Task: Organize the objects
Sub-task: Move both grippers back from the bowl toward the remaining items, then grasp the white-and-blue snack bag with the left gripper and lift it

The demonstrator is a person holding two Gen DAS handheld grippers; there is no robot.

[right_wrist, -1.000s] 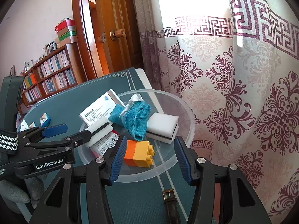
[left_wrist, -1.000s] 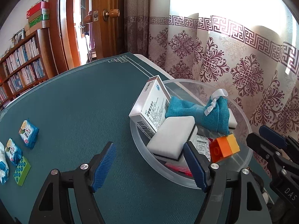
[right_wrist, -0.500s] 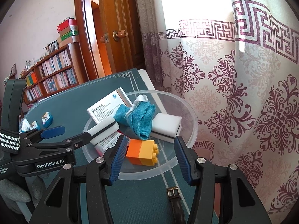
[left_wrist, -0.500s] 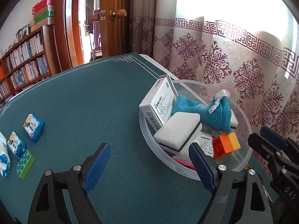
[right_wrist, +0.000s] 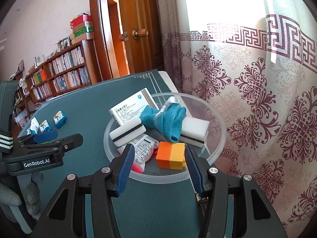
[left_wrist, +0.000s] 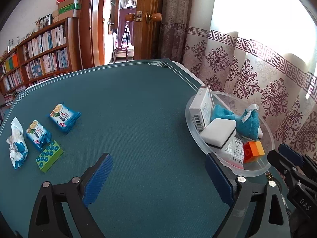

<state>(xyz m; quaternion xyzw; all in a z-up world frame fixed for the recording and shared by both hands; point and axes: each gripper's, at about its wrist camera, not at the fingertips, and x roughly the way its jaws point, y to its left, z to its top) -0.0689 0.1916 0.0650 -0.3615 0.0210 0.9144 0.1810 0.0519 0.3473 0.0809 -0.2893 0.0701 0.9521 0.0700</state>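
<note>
A clear plastic bowl (left_wrist: pixel 250 173) (right_wrist: pixel 221 138) stands near the table's right edge. It holds a white medicine box (right_wrist: pixel 129 111), a teal pouch (right_wrist: pixel 168 120), white sponges (right_wrist: pixel 127 132) and an orange-and-yellow brick (left_wrist: pixel 254 152) (right_wrist: pixel 171 155). My left gripper (left_wrist: pixel 158 164) hovers over bare teal cloth left of the bowl, its jaws opening wide with nothing between them. My right gripper (right_wrist: pixel 158 152) stands open at the bowl's near rim; the brick lies in the bowl just beyond its fingertips, close to the right pad.
At the table's left lie two blue snack packets (left_wrist: pixel 64 118), a crumpled white-and-blue wrapper (left_wrist: pixel 16 144) and a green block with blue dots (left_wrist: pixel 49 156). A patterned curtain hangs right behind the bowl. A bookshelf and a door stand beyond the table.
The left gripper's jaws have spread wider and it has drawn away to the left of the bowl, bringing the packets into view. The right gripper has shifted a little along the bowl's rim.
</note>
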